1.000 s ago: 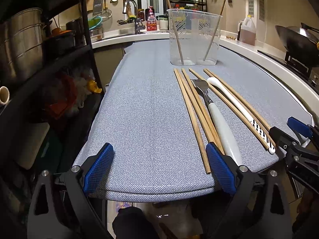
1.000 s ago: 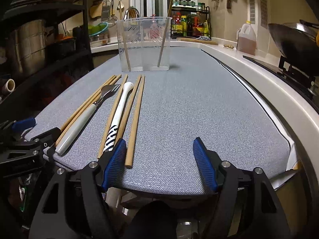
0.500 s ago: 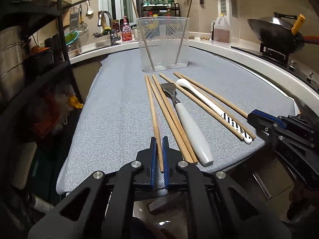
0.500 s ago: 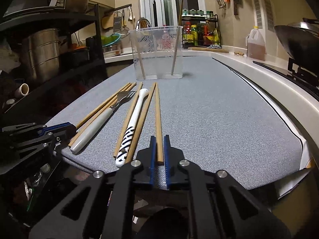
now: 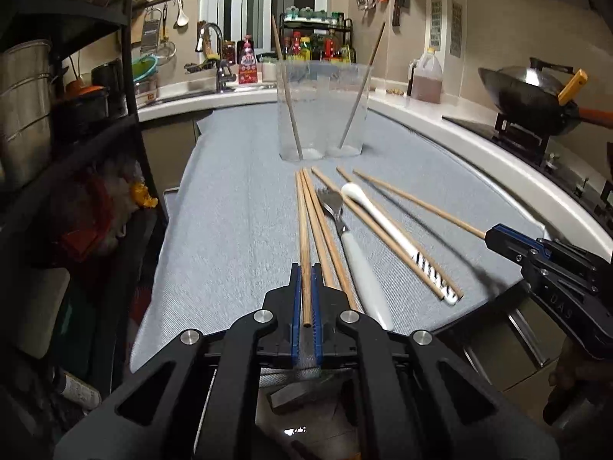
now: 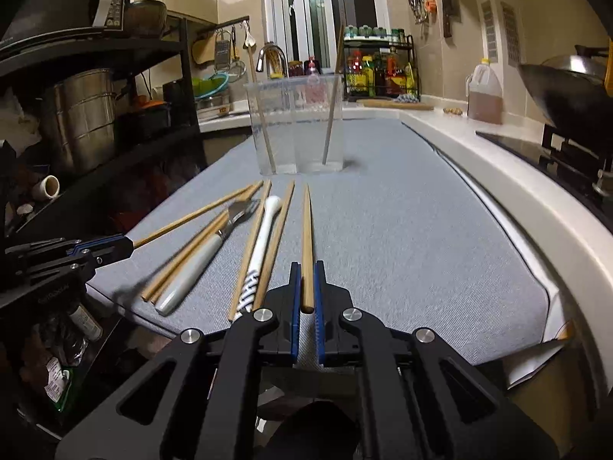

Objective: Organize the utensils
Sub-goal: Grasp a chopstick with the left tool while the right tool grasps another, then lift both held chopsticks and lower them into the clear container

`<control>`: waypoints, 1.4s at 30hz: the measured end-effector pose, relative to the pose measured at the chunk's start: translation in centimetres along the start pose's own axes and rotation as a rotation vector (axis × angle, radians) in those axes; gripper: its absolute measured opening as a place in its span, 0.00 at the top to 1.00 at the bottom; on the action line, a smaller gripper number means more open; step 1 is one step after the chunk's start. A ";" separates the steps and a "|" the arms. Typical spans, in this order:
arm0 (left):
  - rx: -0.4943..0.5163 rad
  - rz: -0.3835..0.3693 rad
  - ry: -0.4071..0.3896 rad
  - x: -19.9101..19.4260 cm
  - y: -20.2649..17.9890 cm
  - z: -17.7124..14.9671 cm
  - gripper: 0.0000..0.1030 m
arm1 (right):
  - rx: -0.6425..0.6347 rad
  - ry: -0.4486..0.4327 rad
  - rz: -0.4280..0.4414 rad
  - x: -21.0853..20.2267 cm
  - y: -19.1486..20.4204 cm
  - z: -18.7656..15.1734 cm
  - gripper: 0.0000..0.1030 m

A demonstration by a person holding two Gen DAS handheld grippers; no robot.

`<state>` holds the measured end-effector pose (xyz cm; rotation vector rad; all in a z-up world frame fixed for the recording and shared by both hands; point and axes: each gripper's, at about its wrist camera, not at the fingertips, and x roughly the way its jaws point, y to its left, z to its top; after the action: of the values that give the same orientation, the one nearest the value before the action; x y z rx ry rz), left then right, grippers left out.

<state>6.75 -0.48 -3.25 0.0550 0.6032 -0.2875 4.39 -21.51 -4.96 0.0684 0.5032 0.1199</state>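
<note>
My left gripper [image 5: 305,268] is shut on the near end of a wooden chopstick [image 5: 302,230], lifted off the grey mat [image 5: 230,211]. My right gripper [image 6: 305,268] is shut on another chopstick [image 6: 306,226], also raised. Each held chopstick shows in the other view, sticking out of the other gripper [image 5: 494,235] [image 6: 118,247]. Between them on the mat lie several more chopsticks [image 5: 325,237], a white-handled fork [image 5: 356,257] and a white spoon [image 5: 387,226] with a striped handle. A clear two-part holder [image 5: 322,111] stands at the far end with one chopstick in each part.
A black shelf rack [image 5: 76,134] with steel pots stands left of the mat. A white counter edge [image 5: 498,165] curves along the right, with a wok [image 5: 528,96] on the stove and an oil jug [image 5: 427,80]. A sink and faucet [image 5: 214,57] are behind.
Both grippers closed from open onto a chopstick each, then lifted them; the held chopsticks have risen and swung away from the pile, the left leftward, the right rightward.
</note>
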 end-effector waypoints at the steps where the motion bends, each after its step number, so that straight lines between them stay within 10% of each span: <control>1: -0.006 -0.005 -0.015 -0.5 0.1 0.4 0.95 | -0.004 -0.014 0.001 -0.4 0.1 0.4 0.94; 42: -0.001 -0.008 -0.104 -3.4 2.7 17.2 0.95 | -0.088 -0.198 0.022 -2.1 0.9 18.1 0.94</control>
<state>14.34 0.68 12.73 0.0368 0.5004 -0.2963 11.24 -21.56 11.93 -0.0001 0.2986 0.1553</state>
